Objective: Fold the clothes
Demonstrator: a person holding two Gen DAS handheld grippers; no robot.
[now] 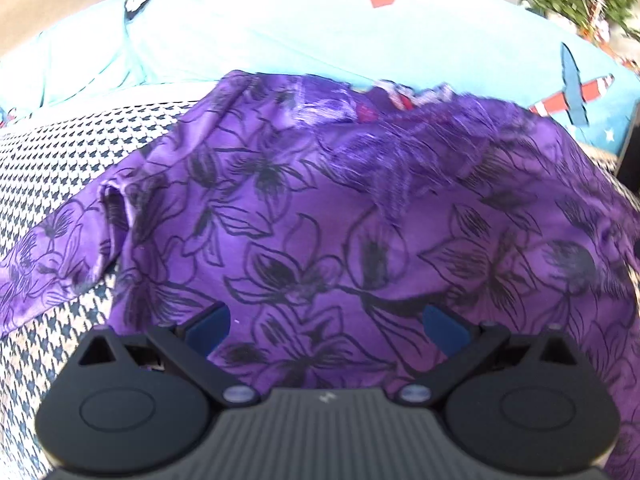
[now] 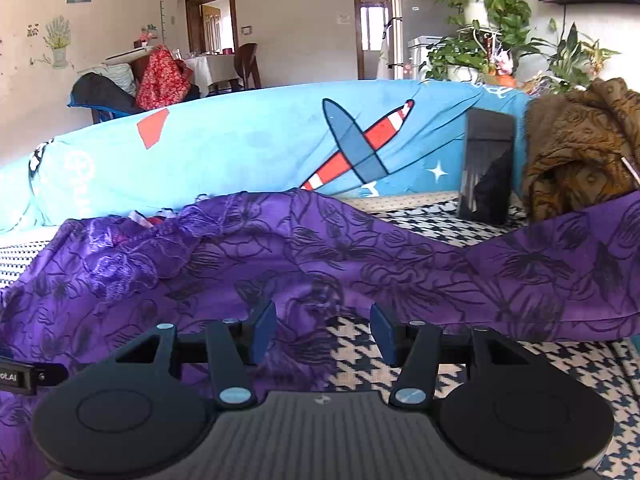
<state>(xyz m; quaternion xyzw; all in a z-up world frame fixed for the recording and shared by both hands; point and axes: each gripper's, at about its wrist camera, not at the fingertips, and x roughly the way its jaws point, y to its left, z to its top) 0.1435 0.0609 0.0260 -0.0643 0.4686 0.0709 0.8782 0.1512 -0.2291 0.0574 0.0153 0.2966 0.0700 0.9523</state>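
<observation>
Basically both grippers free, fold barely started.

Left gripper (image 1: 326,330): fingers (image 1: 210,330) spread wide over the purple floral garment (image 1: 320,208), nothing pinched. Right gripper (image 2: 323,334): fingers (image 2: 265,330) apart, straddling the garment's hem edge where it meets the houndstooth cover (image 2: 400,216); cloth lies under them but the pads aren't pressing it. The garment sprawls across the houndstooth-covered seat, in front of the light blue airplane-print blanket (image 2: 240,144); lace neckline (image 1: 420,136) bunched at the far side, one sleeve (image 1: 52,248) trailing out left, the other end draped up to the right near a brown patterned cloth (image 2: 576,140). My read: still roughly spread, wrinkled, no clean fold line showing. Left to do: flatten, bring sleeves in, fold body.
</observation>
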